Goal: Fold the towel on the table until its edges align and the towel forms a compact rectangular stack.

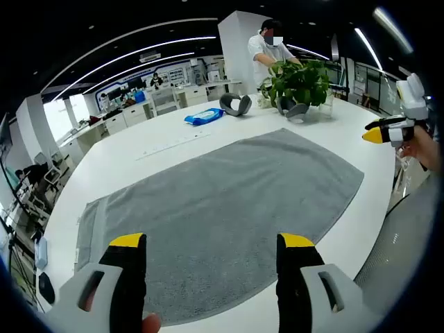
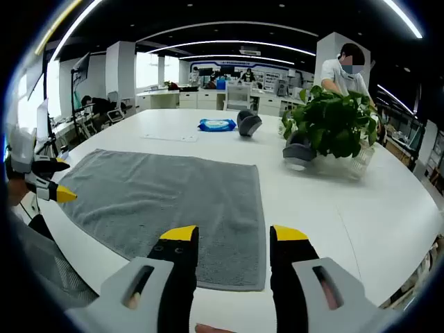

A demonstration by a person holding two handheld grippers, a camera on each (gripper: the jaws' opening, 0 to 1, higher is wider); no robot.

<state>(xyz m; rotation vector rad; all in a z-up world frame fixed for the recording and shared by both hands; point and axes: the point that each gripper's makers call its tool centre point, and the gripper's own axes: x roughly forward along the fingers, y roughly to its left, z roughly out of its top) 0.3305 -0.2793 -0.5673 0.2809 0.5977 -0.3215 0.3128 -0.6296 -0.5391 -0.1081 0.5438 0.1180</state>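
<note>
Grey towel spread flat and unfolded on the white surface, one layer only, with its near edge just under both claws. Soft and limp by the look, light, with a slightly rough pile; probably not slippery on the surface, though the weave is too fine to read here.

Left claw open, jaws well apart, hanging over the near edge of the towel and holding nothing. Right claw open too, empty, above the near right corner of the towel. In the right gripper view, left claw off to the side, beyond the towel's left edge; in the left gripper view, right claw apart from the far right corner.

Best to pinch at two corners of the same short edge, one per claw, taking only a small bite of the cloth so that it does not bunch. Being limp, likely to sag and drag between the two holds; needs lifting clear before carrying over to the opposite edge. A stiff hem along the edge, if any, cannot be told.

Plant, blue pack and two grey things further back, well apart from the towel.
</note>
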